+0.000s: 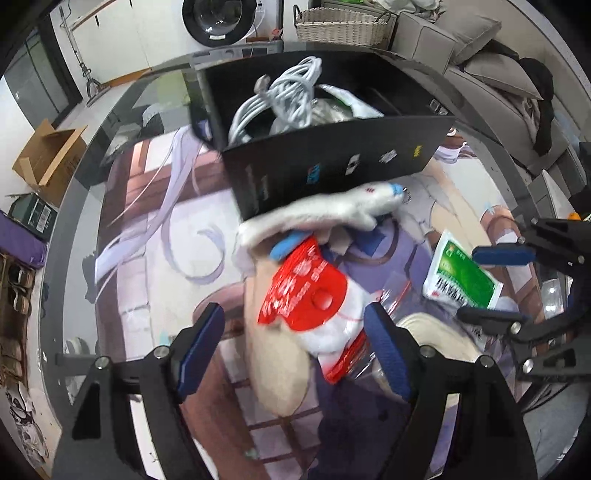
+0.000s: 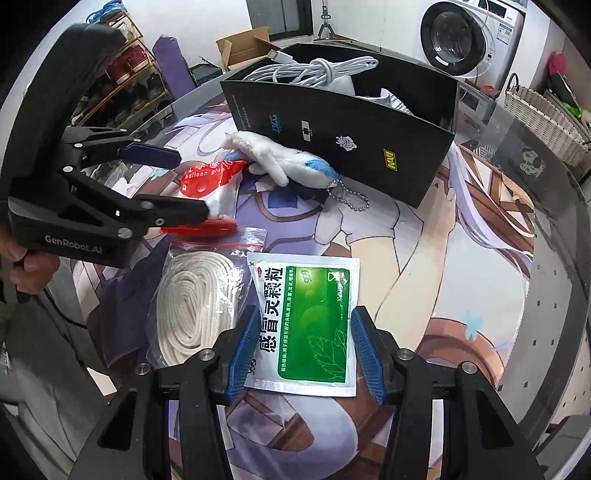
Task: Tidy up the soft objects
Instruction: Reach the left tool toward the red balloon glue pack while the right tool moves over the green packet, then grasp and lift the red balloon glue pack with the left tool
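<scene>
A black box (image 1: 332,162) (image 2: 343,133) stands on the printed mat and holds a coil of white cable (image 1: 284,99) (image 2: 314,70). A white plush keychain (image 1: 332,214) (image 2: 273,155) lies against its front. A red-and-white balloon glue packet (image 1: 314,295) (image 2: 210,177) lies below the plush. My left gripper (image 1: 295,354) (image 2: 192,184) is open with its fingers on either side of that packet. A green-and-white medicine sachet (image 2: 310,325) (image 1: 461,277) lies flat. My right gripper (image 2: 306,354) (image 1: 502,284) is open around its near end. A bagged coil of white cord (image 2: 195,306) (image 1: 436,328) lies beside the sachet.
The printed mat (image 2: 461,258) covers a glass table with a dark rim (image 2: 554,314). A washing machine (image 2: 461,33), a wicker basket (image 1: 340,26), a sofa (image 1: 498,85), a cardboard box (image 1: 48,155) and shoe shelves (image 2: 125,74) stand around the table.
</scene>
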### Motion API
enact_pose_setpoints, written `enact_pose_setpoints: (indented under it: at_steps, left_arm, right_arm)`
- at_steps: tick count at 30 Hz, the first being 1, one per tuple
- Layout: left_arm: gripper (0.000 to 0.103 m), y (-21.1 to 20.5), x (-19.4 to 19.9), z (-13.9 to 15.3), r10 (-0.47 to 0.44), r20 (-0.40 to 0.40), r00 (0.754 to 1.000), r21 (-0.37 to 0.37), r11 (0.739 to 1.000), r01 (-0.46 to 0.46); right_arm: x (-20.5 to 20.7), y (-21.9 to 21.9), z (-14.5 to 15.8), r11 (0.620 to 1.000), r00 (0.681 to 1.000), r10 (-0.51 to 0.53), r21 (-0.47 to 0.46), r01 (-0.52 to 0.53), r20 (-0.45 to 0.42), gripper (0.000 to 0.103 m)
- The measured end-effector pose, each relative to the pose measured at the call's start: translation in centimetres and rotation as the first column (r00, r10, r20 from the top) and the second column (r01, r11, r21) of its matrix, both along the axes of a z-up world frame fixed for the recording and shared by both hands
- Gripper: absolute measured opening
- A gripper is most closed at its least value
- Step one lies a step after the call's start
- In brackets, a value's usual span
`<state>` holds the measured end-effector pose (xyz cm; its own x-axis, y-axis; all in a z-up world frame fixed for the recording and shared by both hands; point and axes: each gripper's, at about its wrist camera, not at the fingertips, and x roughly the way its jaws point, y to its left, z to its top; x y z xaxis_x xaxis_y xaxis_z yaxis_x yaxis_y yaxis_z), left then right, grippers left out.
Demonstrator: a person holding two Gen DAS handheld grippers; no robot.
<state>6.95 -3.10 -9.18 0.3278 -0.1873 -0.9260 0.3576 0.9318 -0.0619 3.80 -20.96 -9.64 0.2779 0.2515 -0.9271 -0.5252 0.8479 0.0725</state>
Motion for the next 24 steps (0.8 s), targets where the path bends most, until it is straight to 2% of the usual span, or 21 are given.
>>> enact_pose_setpoints:
  at_steps: [6, 11, 19, 22, 24]
  left_arm:
    - [0.079, 0.8, 0.1, -0.1, 0.012, -0.023, 1.0, -0.028, 1.0, -0.012]
    - [0.079, -0.6, 0.6, 0.3, -0.01, -0.007, 1.0, -0.036, 0.999, 0.009]
    - [0.079, -4.0, 0.8, -0.2, -0.071, 0.0, 0.997, -0.021, 0.997, 0.071]
    - [0.075, -4.1, 0.6, -0.1, -0.097, 0.025, 0.995, -0.023, 0.995, 0.098]
    - [0.071, -3.6, 0.5, -0.1, -0.094, 0.03, 0.995, -0.028, 0.995, 0.095]
  right_arm:
    - [0.5, 0.1, -0.1, 1.0, 1.0, -0.005, -0.008, 0.005, 0.002, 0.052]
    - [1.1, -0.2, -0.1, 0.999, 0.999, -0.027, -0.03, 0.028, 0.023, 0.052]
    - [1.6, -0.9, -0.2, 0.998, 0.998, -0.058, 0.022, 0.059, -0.012, 0.052]
    - [1.4, -0.6, -0.2, 0.999, 0.999, -0.042, 0.021, 0.042, -0.011, 0.053]
    - [1.2, 0.0, -0.5, 0.999, 0.999, -0.034, 0.007, 0.035, -0.015, 0.057]
